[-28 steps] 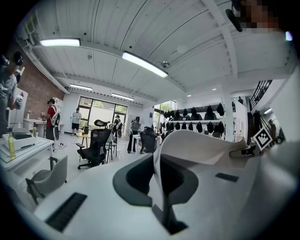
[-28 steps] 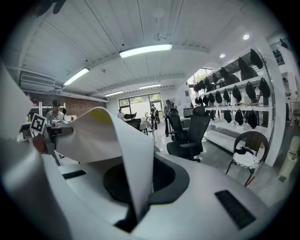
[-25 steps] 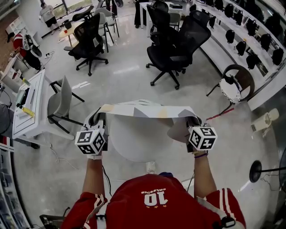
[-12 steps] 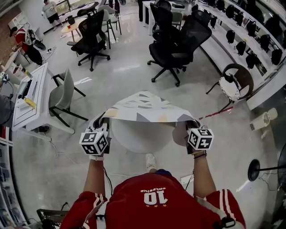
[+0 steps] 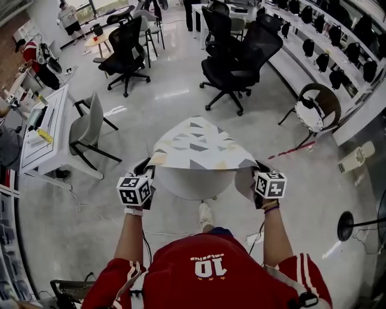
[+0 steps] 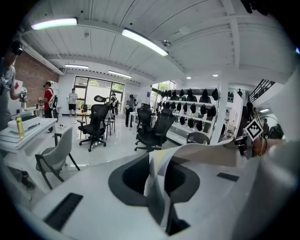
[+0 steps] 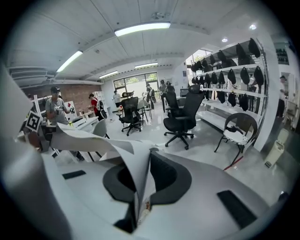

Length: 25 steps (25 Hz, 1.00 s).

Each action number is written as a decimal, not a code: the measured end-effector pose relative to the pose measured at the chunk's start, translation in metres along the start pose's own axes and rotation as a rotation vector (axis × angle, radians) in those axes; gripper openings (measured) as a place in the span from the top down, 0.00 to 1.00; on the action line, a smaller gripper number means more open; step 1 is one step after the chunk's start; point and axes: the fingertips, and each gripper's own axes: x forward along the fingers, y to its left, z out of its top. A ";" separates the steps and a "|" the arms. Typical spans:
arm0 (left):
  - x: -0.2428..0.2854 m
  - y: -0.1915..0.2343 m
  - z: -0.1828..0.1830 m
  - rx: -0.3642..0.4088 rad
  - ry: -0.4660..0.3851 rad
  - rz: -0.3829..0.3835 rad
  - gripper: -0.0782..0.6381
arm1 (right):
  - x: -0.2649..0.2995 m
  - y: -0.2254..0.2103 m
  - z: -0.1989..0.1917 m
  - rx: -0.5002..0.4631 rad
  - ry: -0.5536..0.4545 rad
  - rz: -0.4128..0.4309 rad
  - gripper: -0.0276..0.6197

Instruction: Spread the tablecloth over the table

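The left hand-held gripper (image 5: pixel 145 168) pinches one near corner of the tablecloth (image 5: pixel 199 145), its jaws opening, probably to let it fall. The cloth is stretched above the round tabletop (image 5: pixel 193 186) to land flat. The right hand-held gripper (image 5: pixel 256 168) clamps the other corner.

I see blk office chairs (image 5: pixel 232 66) ahead, grey chair (image 5: pixel 87 130) by white desk (image 5: pixel 42 145) on left, long shelf (image 5: pixel 294 69) on right, a person (image 5: pixel 65 15) far back.
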 end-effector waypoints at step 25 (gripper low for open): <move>-0.022 -0.038 -0.073 0.098 0.239 -0.001 0.72 | -0.109 0.024 0.013 -0.073 -0.043 0.020 0.83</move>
